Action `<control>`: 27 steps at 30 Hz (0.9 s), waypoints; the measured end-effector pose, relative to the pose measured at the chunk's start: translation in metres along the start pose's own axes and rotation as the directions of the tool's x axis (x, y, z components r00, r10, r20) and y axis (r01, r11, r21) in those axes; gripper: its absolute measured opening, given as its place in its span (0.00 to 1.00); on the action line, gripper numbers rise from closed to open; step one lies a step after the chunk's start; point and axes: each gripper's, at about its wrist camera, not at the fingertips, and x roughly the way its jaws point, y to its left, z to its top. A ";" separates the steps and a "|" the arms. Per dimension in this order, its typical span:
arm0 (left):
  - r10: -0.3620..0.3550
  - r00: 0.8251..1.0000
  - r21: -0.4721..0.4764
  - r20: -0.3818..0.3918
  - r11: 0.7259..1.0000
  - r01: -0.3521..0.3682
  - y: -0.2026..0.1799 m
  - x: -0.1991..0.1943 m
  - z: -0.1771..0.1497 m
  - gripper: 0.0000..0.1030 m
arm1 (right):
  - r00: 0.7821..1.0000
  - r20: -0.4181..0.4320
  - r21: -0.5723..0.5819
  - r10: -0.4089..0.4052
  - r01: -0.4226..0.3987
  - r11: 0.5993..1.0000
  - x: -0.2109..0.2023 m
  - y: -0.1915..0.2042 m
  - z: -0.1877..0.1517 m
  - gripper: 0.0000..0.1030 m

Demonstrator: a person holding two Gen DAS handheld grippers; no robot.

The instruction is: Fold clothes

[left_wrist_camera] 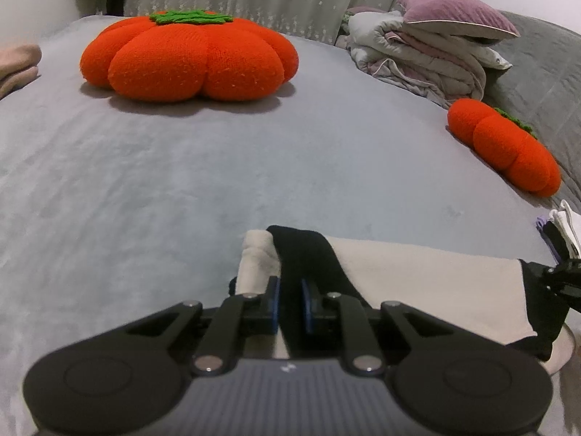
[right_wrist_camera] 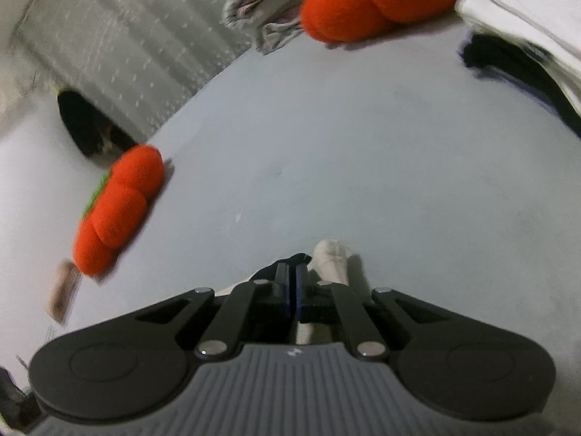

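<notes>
Both tools, left (left_wrist_camera: 290,299) and right (right_wrist_camera: 292,283), clench the cream-and-black folded garment (left_wrist_camera: 417,283) below the big orange pumpkin cushion (left_wrist_camera: 189,58).

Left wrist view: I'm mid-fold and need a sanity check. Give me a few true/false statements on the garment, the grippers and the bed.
1. The left gripper is clamped on the black strip of the cream and black garment. True.
2. The garment hangs in the air, clear of the bed. False: it lies on the grey bedspread.
3. Two orange pumpkin cushions are on the bed. True: a large one and a smaller one.
4. The right gripper stands wide open. False: its jaws are shut at the garment's edge.
5. The purple pillow lies beside the left gripper. False: it tops the folded bedding far back.
</notes>
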 end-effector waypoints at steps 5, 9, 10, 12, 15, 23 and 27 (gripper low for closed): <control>-0.015 1.000 -0.019 -0.010 1.000 0.015 0.006 0.001 0.001 0.11 | 0.999 -0.013 0.004 0.036 -0.036 0.999 -0.013 -0.004 0.004 0.02; -0.031 0.999 -0.049 -0.017 0.998 0.030 0.010 0.000 0.002 0.10 | 1.000 -0.008 -0.096 0.013 -0.013 0.995 -0.009 0.004 0.002 0.02; -0.035 0.999 -0.058 -0.019 0.998 0.034 0.012 0.000 0.002 0.10 | 1.000 -0.007 -0.123 0.002 -0.003 0.992 -0.007 0.006 0.000 0.02; -0.044 0.999 -0.071 -0.020 0.997 0.042 0.013 -0.001 0.002 0.10 | 1.000 -0.002 -0.190 -0.027 0.027 0.982 -0.001 0.009 -0.008 0.02; -0.048 0.999 -0.070 -0.022 0.996 0.046 0.013 -0.002 0.003 0.10 | 0.998 0.024 -0.292 -0.056 0.061 0.954 0.002 0.020 -0.014 0.05; -0.007 1.000 -0.022 -0.009 1.000 0.007 0.004 -0.017 0.006 0.10 | 0.996 0.067 -0.348 -0.062 0.082 0.934 -0.023 0.039 -0.007 0.16; 0.030 0.999 0.033 0.044 0.999 -0.032 -0.004 -0.029 0.007 0.10 | 0.999 0.052 -0.449 -0.012 0.034 0.893 -0.027 0.058 -0.018 0.16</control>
